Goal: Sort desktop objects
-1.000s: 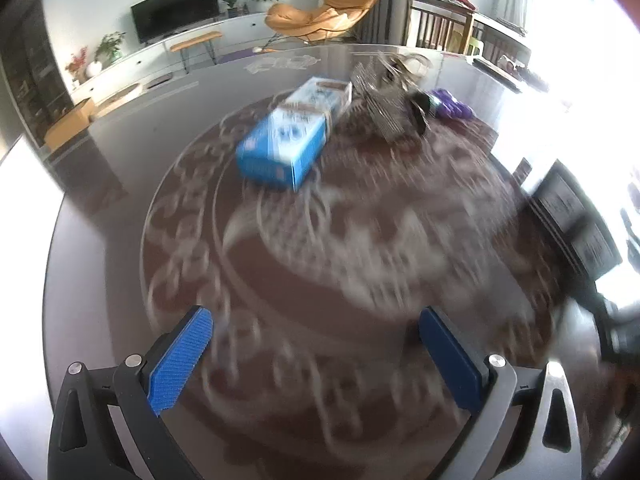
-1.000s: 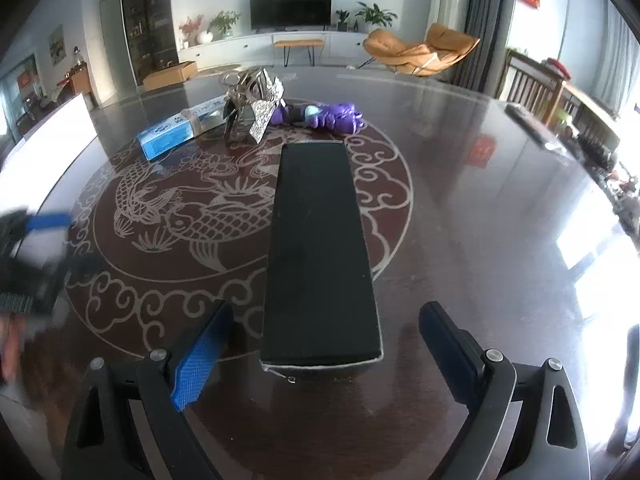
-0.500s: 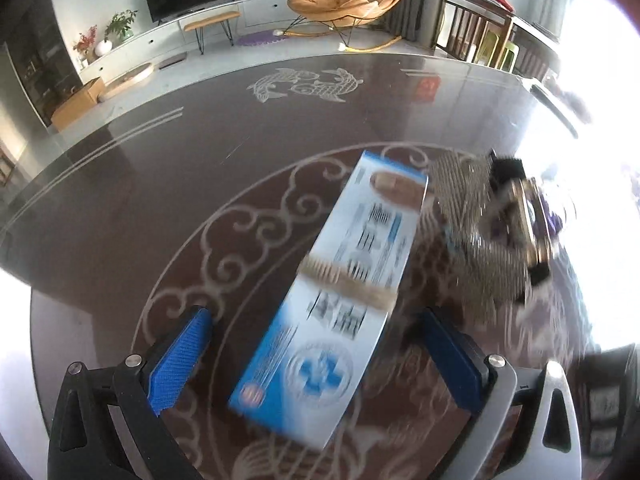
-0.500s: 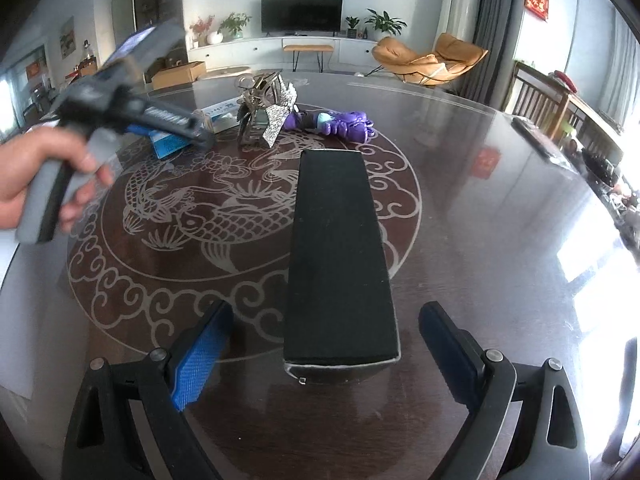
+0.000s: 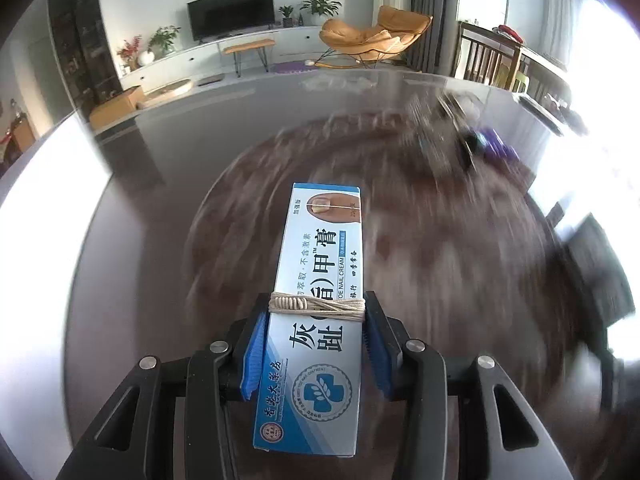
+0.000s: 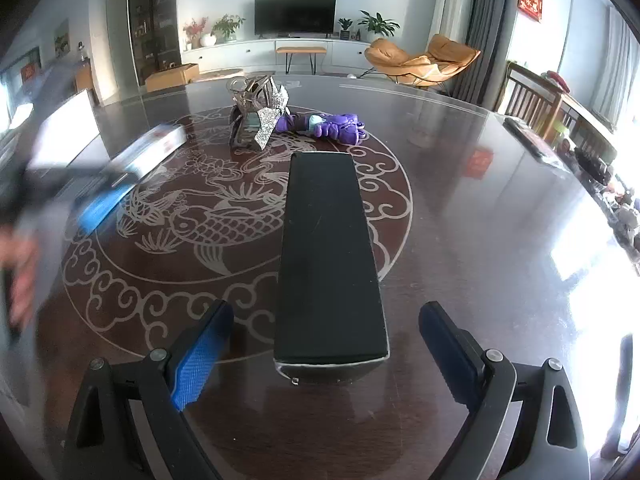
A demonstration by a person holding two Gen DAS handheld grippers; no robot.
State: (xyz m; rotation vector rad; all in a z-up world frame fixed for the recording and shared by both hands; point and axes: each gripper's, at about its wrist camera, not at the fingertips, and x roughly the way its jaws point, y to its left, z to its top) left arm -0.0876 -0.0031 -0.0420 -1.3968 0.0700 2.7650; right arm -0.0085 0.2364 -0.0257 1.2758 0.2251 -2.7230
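Observation:
My left gripper [image 5: 314, 354] is shut on a blue and white nail cream box [image 5: 320, 304] with string tied around it, and holds it above the dark round table [image 5: 160, 208]. The box also shows, blurred, at the left of the right wrist view [image 6: 132, 168]. My right gripper [image 6: 326, 350] is open, its fingers either side of the near end of a long black box [image 6: 326, 248] lying on the table. A silver glitter high-heel shoe [image 6: 258, 114] and a purple toy [image 6: 328, 126] lie at the far side.
The table [image 6: 480, 208] has a pale fish and cloud pattern. The shoe [image 5: 444, 136] and purple toy [image 5: 496, 146] show blurred at the left wrist view's upper right. A dark remote [image 6: 532, 140] lies near the right rim. Wooden chairs [image 6: 532, 96] stand beyond.
My left gripper has closed on the nail cream box and lifted it off the table, moving left. The right gripper has stayed open around the black box.

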